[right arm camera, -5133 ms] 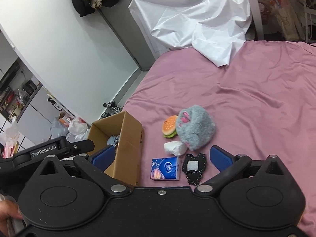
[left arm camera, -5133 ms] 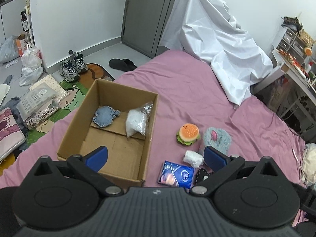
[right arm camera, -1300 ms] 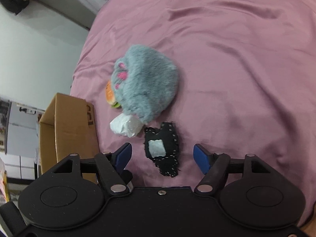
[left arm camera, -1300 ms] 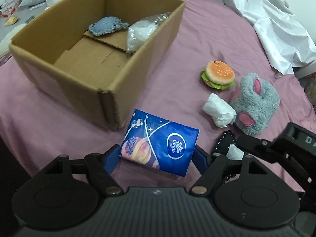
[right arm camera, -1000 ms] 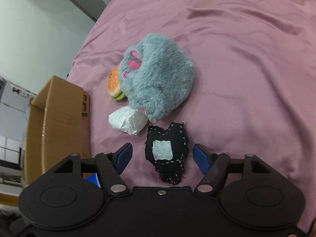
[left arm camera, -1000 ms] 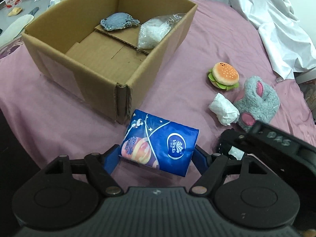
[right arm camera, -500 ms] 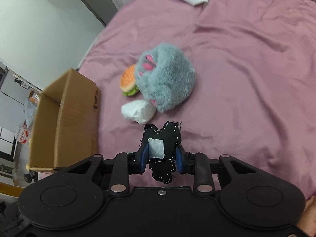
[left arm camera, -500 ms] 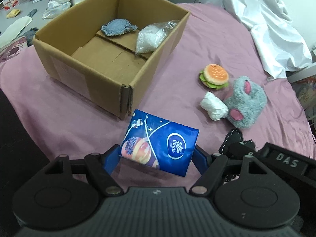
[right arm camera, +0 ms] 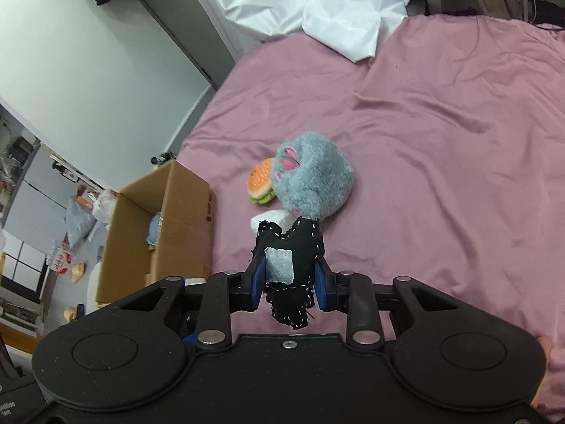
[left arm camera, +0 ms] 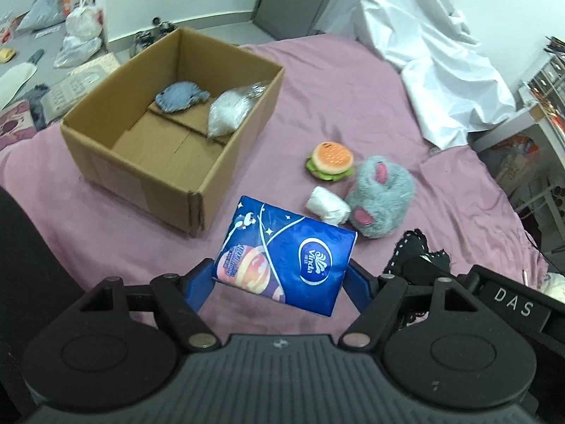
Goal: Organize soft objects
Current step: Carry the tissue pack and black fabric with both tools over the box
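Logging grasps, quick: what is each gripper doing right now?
Left gripper: shut on the blue tissue pack.
Right gripper: shut on the black fabric patch.

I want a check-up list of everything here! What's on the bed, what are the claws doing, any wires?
Surface: pink bed sheet, wrinkled.
Job's things: cardboard box holds blue fuzzy piece and clear bag; burger toy, grey plush and white wad lie beside it.
Clutter: white cloth.
Grippers: left gripper shut on tissue pack; right gripper shut on black patch.
Cables: nothing seen.
Surroundings: bags on floor.
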Tool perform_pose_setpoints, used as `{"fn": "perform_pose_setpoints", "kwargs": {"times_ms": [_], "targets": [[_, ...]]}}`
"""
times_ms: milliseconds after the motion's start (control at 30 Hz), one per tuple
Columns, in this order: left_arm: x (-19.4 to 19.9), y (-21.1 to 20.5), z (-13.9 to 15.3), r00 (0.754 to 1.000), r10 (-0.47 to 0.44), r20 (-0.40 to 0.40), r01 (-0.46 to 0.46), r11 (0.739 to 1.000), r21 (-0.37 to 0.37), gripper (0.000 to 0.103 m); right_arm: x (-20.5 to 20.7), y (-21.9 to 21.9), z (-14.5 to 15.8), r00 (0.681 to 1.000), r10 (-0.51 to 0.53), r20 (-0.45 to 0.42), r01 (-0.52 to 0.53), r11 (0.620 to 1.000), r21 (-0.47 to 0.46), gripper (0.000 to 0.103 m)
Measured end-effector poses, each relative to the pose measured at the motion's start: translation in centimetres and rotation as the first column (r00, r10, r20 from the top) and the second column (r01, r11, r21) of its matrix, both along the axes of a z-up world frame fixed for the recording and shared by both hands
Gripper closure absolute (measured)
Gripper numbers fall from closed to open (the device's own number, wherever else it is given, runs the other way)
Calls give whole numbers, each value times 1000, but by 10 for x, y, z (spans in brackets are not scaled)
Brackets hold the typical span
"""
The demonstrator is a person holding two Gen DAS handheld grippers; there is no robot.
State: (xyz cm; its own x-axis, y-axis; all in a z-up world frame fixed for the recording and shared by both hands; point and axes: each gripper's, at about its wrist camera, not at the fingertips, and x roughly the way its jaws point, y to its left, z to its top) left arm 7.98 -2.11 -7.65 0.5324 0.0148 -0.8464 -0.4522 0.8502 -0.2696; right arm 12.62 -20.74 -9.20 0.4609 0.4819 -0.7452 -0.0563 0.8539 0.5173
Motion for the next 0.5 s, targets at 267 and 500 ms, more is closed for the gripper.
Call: {"fn": "perform_pose_setpoints", "kwargs": {"times_ms": [267,500], "targets": [[-3,-1,25,997,-51,64,49,998,31,27,-3,-5,19,998,3,65,-6,999,47,74],[-2,8,38,993,-73,90,68,996,61,27,-5,-1,32,992,28,124,-38,996,78,74]]}}
